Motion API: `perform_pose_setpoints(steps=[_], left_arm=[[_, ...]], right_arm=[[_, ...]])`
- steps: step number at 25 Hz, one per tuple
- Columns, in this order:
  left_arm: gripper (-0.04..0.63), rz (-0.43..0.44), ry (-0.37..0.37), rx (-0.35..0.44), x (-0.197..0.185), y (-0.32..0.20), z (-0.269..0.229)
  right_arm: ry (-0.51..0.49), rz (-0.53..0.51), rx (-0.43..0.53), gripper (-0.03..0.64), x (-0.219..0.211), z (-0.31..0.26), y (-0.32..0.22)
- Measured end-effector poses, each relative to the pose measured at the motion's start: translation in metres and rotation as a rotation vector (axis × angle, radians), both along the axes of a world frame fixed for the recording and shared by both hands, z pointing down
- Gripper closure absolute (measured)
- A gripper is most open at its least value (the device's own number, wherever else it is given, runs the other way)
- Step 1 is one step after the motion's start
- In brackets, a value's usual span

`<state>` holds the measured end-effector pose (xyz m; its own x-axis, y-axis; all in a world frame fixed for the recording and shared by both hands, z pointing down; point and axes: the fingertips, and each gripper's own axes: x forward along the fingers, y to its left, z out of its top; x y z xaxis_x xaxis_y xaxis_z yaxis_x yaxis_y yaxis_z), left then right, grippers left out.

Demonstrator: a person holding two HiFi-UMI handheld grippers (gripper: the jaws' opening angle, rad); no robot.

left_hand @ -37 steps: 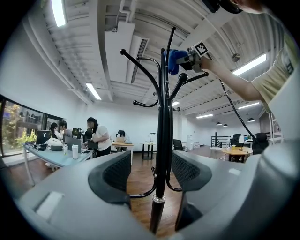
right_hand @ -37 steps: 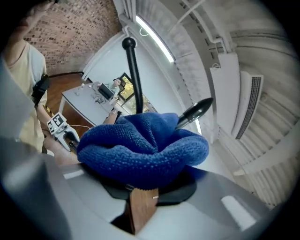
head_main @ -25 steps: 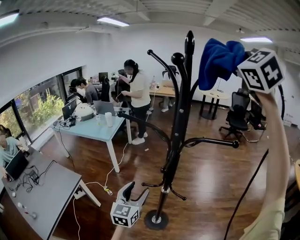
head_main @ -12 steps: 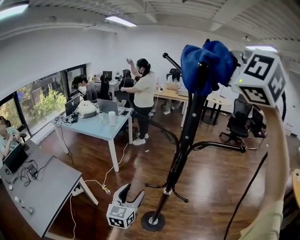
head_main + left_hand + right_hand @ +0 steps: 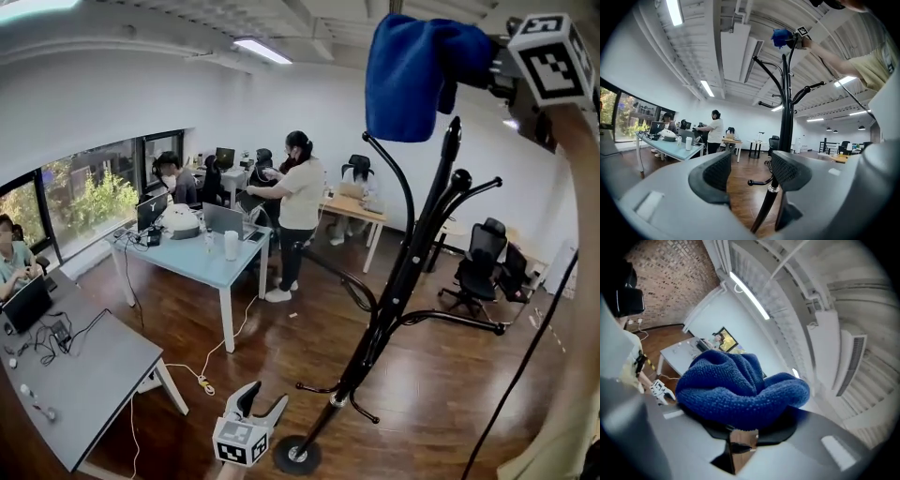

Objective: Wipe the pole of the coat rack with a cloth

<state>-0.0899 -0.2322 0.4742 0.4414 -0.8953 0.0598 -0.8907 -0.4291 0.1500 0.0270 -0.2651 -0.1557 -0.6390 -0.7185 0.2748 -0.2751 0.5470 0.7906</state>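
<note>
The black coat rack pole (image 5: 394, 300) leans from its round base (image 5: 291, 455) up to a knob at the upper right. A blue cloth (image 5: 417, 70) hangs in the air above and left of the pole's top, clear of it. My right gripper (image 5: 469, 66) is shut on it; in the right gripper view the cloth (image 5: 740, 385) bulges out over the jaws. My left gripper (image 5: 262, 403) is low beside the base, open. In the left gripper view the pole (image 5: 786, 112) rises just past the empty jaws of the left gripper (image 5: 750, 171), with the cloth (image 5: 780, 37) far above.
Curved hooks (image 5: 347, 281) stick out from the pole at several heights. A blue desk (image 5: 187, 258) with a standing person (image 5: 300, 206) is at the left. A grey desk (image 5: 75, 375) is at the lower left, office chairs (image 5: 473, 272) at the right, and a cable (image 5: 220, 352) lies on the floor.
My right gripper has lifted the cloth from the pole's top up into the air. The head view has tilted upward. The left gripper has stayed by the base.
</note>
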Motion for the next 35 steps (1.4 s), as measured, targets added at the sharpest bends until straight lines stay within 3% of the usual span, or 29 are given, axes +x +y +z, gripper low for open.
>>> perform_pose_setpoints(steps=[2, 4, 7, 11, 14, 17, 22, 26, 30, 35], left_arm=[[0.337, -0.006, 0.005, -0.009, -0.007, -0.003, 0.004], [0.342, -0.012, -0.003, -0.015, -0.010, -0.007, 0.008], [0.342, -0.018, 0.013, -0.015, -0.016, -0.011, 0.008], [0.342, -0.026, 0.043, -0.007, -0.027, -0.012, 0.006], [0.342, -0.068, 0.073, -0.007, -0.044, -0.014, 0.009], [0.342, -0.114, 0.088, -0.010, -0.068, -0.013, 0.012], [0.345, -0.167, 0.103, -0.028, -0.089, -0.008, 0.019], [0.345, -0.151, 0.083, -0.023, -0.082, -0.008, 0.020], [0.345, -0.122, 0.063, -0.025, -0.063, -0.013, 0.017], [0.344, -0.063, 0.031, -0.022, -0.033, -0.011, 0.012]], right_arm=[[0.174, 0.007, -0.065, 0.543, -0.022, 0.015, -0.008], [0.382, 0.089, -0.101, 0.543, -0.029, 0.038, -0.030], [0.689, 0.209, -0.128, 0.543, -0.023, 0.078, -0.064], [1.001, 0.340, -0.169, 0.543, -0.013, 0.127, -0.098], [1.156, 0.388, -0.255, 0.543, -0.011, 0.153, -0.107], [1.199, 0.404, -0.288, 0.543, -0.015, 0.166, -0.115], [1.055, 0.434, -0.041, 0.543, -0.048, 0.125, -0.157], [0.780, 0.397, 0.115, 0.543, -0.055, 0.073, -0.151], [0.453, 0.333, 0.162, 0.541, -0.035, 0.023, -0.130], [0.103, 0.334, 0.138, 0.541, 0.053, -0.022, -0.105]])
